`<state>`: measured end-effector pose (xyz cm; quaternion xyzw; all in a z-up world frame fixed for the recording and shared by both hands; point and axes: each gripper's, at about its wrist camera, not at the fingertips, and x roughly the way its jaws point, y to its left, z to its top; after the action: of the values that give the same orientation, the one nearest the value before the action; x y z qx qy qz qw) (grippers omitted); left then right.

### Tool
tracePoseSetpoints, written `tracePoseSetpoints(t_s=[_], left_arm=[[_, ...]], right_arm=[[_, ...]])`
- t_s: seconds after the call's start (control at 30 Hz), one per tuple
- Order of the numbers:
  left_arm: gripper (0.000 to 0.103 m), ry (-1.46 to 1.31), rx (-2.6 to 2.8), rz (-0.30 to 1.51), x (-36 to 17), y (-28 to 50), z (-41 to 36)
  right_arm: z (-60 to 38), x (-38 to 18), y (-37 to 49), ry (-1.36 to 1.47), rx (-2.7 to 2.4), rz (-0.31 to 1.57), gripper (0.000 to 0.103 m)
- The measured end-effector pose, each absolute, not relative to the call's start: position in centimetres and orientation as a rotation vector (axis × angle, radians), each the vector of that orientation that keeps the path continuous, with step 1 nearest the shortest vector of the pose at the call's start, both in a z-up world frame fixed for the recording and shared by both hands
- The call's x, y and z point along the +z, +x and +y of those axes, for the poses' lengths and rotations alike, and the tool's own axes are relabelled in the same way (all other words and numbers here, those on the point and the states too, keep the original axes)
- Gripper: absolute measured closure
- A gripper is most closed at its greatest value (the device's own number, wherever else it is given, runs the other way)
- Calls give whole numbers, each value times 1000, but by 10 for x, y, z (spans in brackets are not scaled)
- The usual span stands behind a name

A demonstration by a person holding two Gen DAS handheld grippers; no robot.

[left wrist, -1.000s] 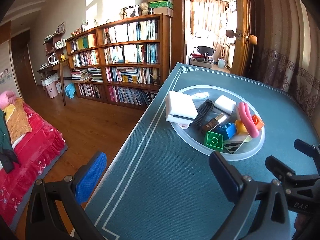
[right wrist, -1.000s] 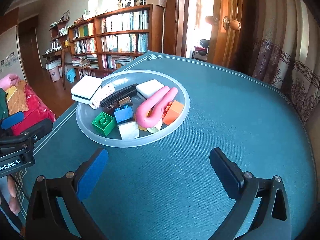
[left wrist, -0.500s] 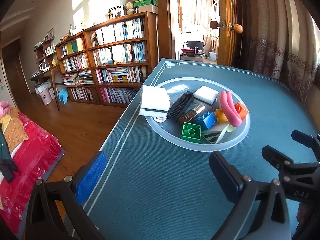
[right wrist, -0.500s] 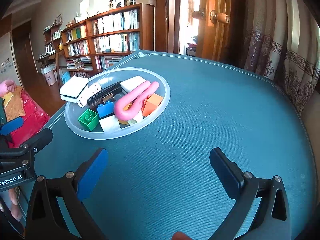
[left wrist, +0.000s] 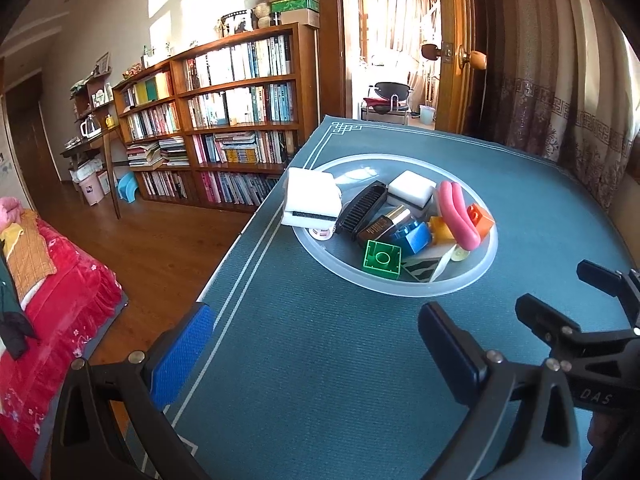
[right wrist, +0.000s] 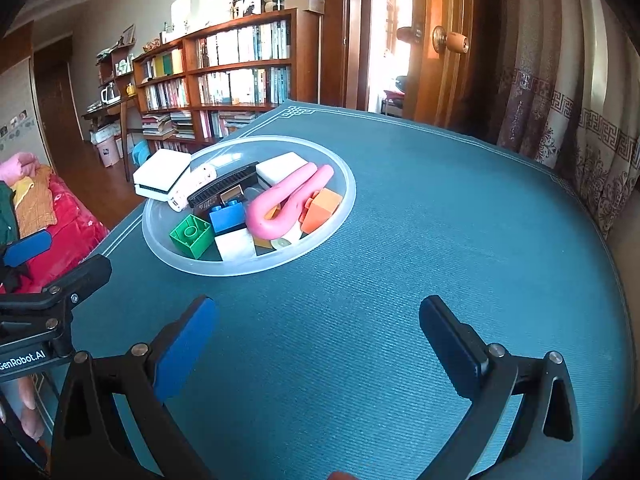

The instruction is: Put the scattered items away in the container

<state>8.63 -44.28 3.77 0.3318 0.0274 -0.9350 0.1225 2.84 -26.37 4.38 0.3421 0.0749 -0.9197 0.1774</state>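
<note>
Left wrist view shows the bowl's (left wrist: 486,268) striped card (left wrist: 420,270), hidden from my right; both my left claw (left wrist: 316,350) and right claw (right wrist: 316,346) gape empty

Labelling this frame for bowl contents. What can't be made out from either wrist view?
- Yellow piece: mostly hidden under the pink U-shaped toy, both views; its shape is unclear.
- White box underside: hidden by the bowl rim; its support is unclear.
- Table near edge: cut off behind the left gripper and right gripper.
- Gold-and-brown item label: too small to read.
</note>
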Motion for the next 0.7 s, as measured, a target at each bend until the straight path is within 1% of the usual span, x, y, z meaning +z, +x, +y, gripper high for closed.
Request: tracePoseSetpoints(t_s=[0.47, 0.7], left_arm=[[0, 975, -2693, 138, 31, 91, -470], [0, 985, -2684, 143, 26, 90, -476]], right_arm=[[-293, 51, 31, 923, -2559, 272, 0], [-299, 50, 28, 931, -2539, 271, 0]])
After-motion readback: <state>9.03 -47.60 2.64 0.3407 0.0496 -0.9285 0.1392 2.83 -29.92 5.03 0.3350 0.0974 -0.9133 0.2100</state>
